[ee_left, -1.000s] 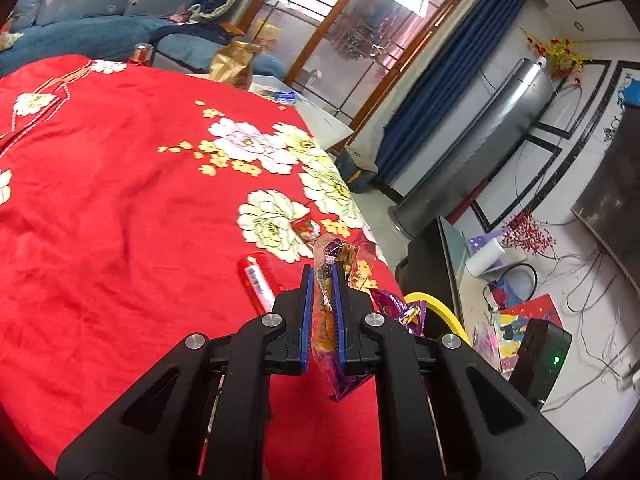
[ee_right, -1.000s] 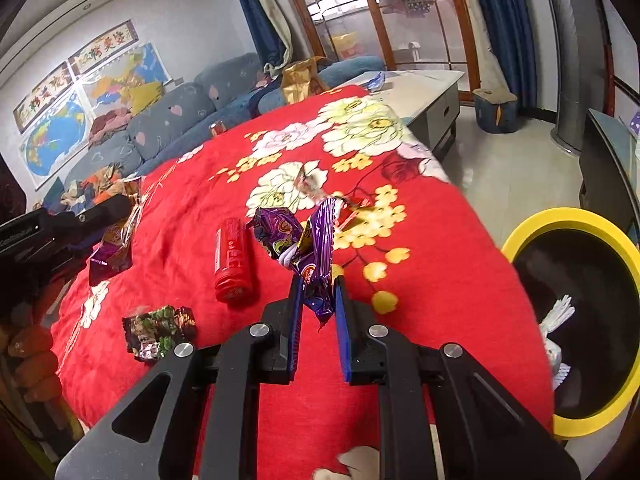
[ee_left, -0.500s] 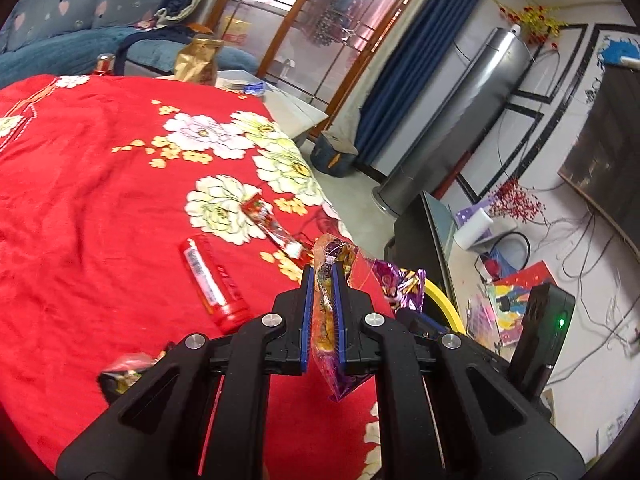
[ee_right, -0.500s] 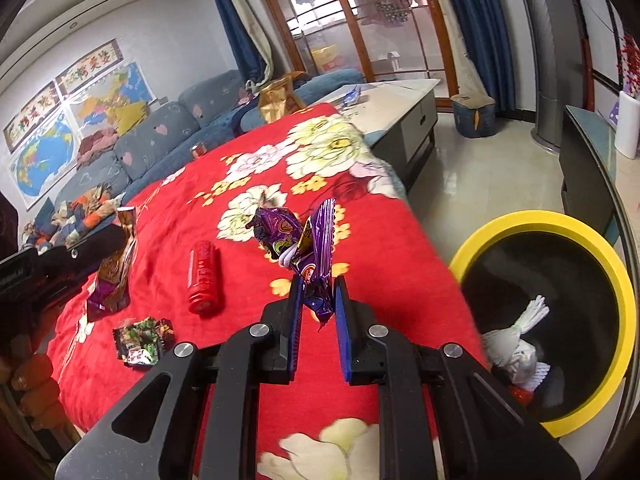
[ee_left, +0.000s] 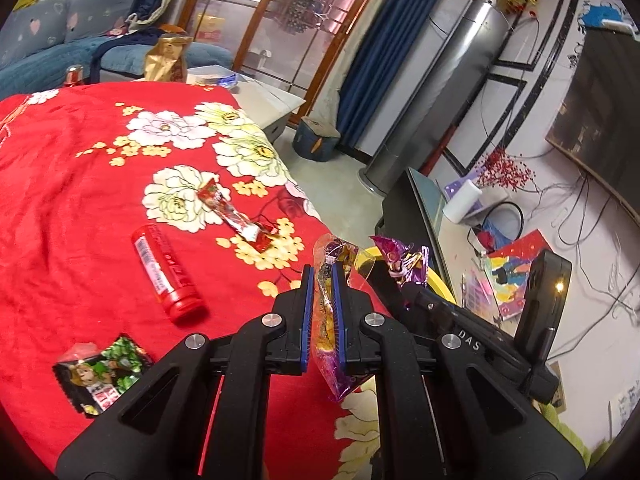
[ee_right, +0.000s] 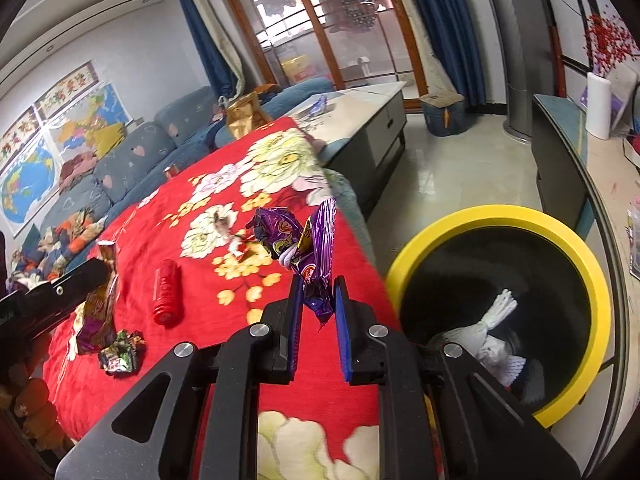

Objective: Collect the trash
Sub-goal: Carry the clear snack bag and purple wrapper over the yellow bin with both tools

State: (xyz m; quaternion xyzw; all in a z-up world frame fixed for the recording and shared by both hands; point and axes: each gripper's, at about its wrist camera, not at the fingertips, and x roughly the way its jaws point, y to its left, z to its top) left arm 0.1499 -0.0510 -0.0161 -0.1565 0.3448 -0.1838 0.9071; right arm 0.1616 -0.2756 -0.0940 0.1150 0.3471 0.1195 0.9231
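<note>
Right now pinching a purple wrapper (ee_right: 316,256) upright in the right gripper (ee_right: 316,312) — yellow-rimmed bin (ee_right: 500,216) just rightward, below. Left gripper (ee_left: 320,312) clamped on an orange-purple wrapper (ee_left: 326,320) — farther from the bin.

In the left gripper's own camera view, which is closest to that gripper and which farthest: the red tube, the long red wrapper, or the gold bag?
From the left gripper:
1. Red tube, lying on the red cloth, just left and ahead.
2. Long red wrapper, farther up the cloth on the flower print.
3. Gold bag, standing beyond the cloth's far edge.
</note>
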